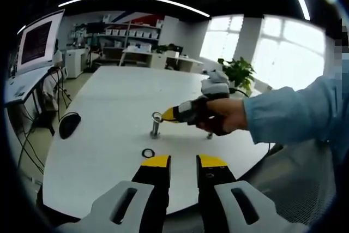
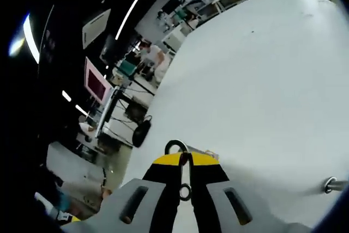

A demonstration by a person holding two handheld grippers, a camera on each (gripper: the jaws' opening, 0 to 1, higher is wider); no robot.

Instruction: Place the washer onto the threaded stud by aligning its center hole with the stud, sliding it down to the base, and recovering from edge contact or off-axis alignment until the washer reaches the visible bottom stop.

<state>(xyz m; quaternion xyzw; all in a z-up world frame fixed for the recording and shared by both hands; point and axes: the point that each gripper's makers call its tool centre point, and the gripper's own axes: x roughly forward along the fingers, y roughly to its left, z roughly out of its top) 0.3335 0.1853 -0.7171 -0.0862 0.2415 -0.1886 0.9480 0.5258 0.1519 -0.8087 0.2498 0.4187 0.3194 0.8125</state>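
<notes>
While your right gripper (image 2: 185,162) pinched the washer (image 2: 175,147) by its rim above the threaded stud (image 1: 155,126) at mid-frame, the left gripper (image 1: 183,162) stood apart. Thin, stiff, slippery metal; rim hold suited.

White table (image 1: 109,113); black mouse (image 1: 69,124); potted plant (image 1: 238,72); monitor (image 1: 37,42)

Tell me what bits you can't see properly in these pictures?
- Stud top, left gripper view: too small to tell whether the washer is threaded on or just touching.
- Right gripper view: its fingers cover the washer's lower half and the stud.
- Metal object, right gripper view: cut off by the edge.
- Spare washer on the table: too small for detail.
</notes>
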